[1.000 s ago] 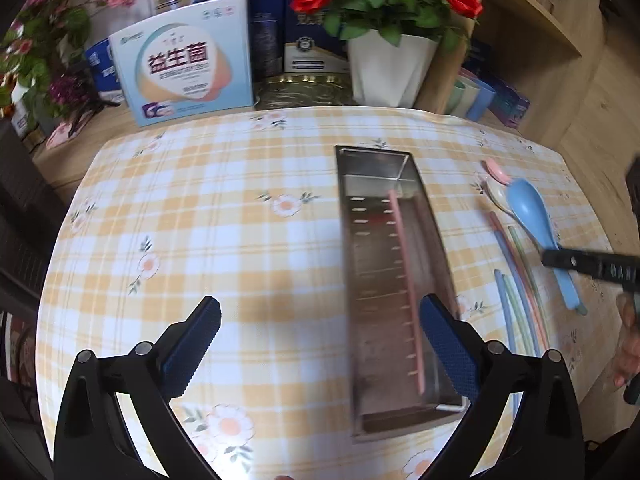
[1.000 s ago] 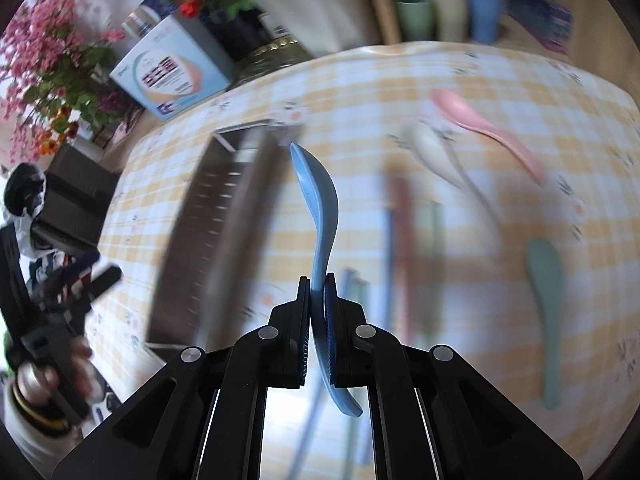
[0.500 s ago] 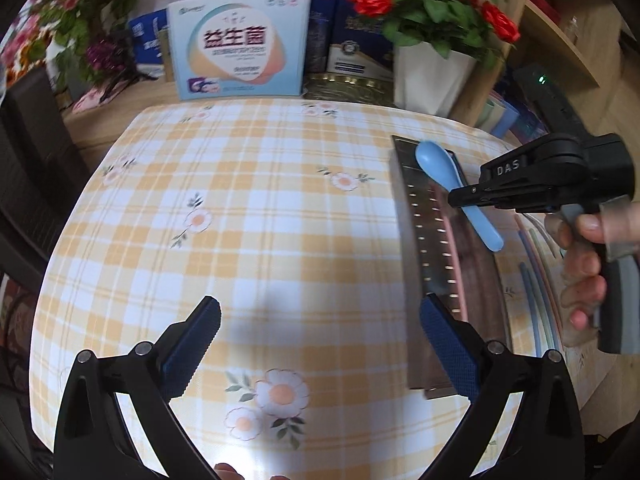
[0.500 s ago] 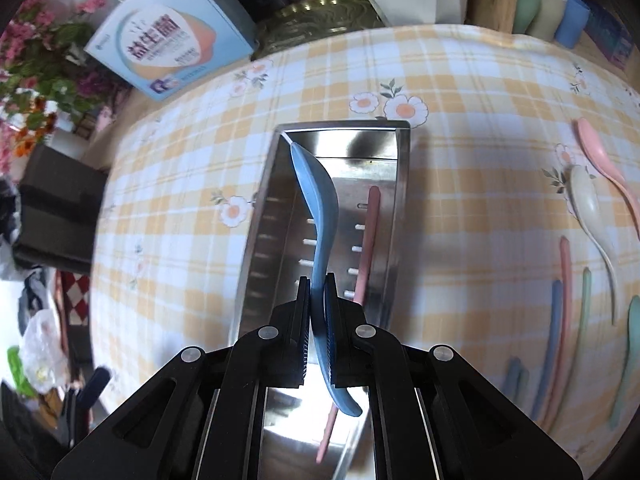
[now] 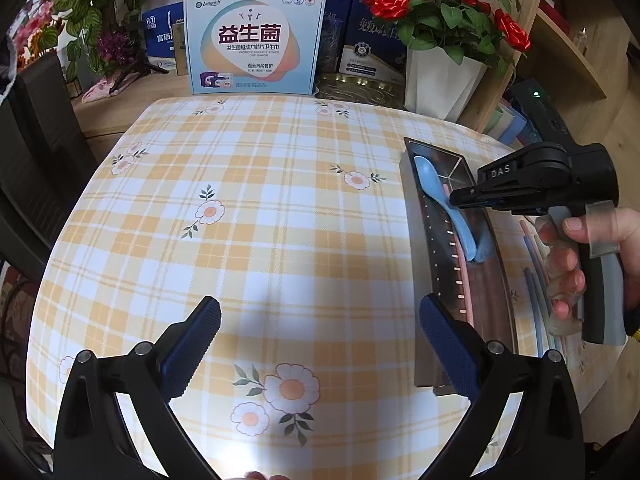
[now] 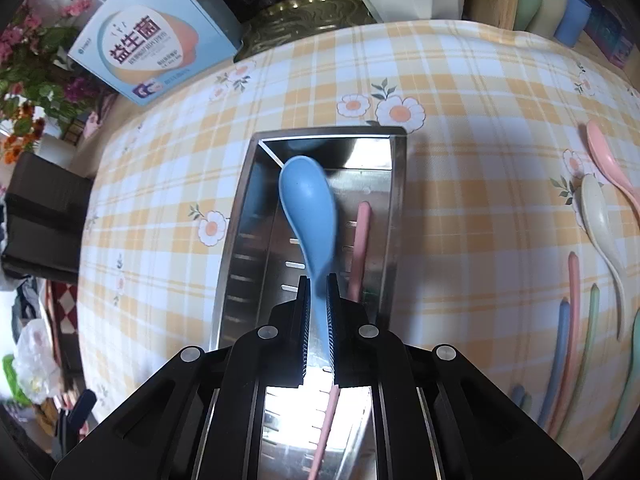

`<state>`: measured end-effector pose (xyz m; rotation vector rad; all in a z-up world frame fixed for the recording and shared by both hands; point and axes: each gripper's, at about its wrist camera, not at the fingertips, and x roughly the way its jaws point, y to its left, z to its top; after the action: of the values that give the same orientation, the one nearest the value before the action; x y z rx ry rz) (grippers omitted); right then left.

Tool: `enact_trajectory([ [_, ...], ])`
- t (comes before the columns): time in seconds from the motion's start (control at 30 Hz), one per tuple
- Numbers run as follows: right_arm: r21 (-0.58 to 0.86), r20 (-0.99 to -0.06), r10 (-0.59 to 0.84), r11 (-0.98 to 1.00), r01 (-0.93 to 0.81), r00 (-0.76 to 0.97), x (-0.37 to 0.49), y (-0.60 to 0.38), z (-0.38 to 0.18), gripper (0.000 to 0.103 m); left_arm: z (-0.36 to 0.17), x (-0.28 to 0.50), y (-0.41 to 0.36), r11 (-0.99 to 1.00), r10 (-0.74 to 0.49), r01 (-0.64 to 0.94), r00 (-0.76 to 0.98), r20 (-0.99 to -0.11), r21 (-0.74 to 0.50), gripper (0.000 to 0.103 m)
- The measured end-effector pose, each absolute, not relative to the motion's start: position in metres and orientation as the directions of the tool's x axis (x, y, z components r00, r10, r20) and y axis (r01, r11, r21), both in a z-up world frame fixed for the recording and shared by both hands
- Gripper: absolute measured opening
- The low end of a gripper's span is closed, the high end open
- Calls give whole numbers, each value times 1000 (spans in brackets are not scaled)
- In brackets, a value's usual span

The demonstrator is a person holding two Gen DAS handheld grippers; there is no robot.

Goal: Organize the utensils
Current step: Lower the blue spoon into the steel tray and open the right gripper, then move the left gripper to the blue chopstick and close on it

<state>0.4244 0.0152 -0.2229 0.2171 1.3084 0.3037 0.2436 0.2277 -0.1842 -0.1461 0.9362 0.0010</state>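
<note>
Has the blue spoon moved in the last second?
Yes. The blue spoon, between the right gripper jaws, went from beside the loose utensils leftward into the metal tray.

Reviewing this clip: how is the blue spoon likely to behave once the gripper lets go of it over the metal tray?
The blue spoon keeps its shape held by the handle alone, so it is probably stiff and light. Its smooth surface may slide along the metal tray. Its rounded bowl might let it rock towards the pink chopstick.
</note>
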Motion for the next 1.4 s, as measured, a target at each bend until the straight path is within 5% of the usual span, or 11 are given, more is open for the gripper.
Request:
enact_trajectory([
  [0.4, 274, -827, 362, 928, -253, 430, 368, -60, -175, 9, -161, 242, 170, 993, -96, 6, 605, -790, -117, 97],
  [0.93, 251, -755, 351, 935, -251, 554, 287, -179, -175, 9, -151, 222, 70, 989, -140, 58, 624, -769, -133, 96],
  [1.4, 271, -736, 361, 932, -240, 573, 260, -220, -193, 9, -169, 212, 10, 982, -184, 143, 583, -791, -123, 61],
])
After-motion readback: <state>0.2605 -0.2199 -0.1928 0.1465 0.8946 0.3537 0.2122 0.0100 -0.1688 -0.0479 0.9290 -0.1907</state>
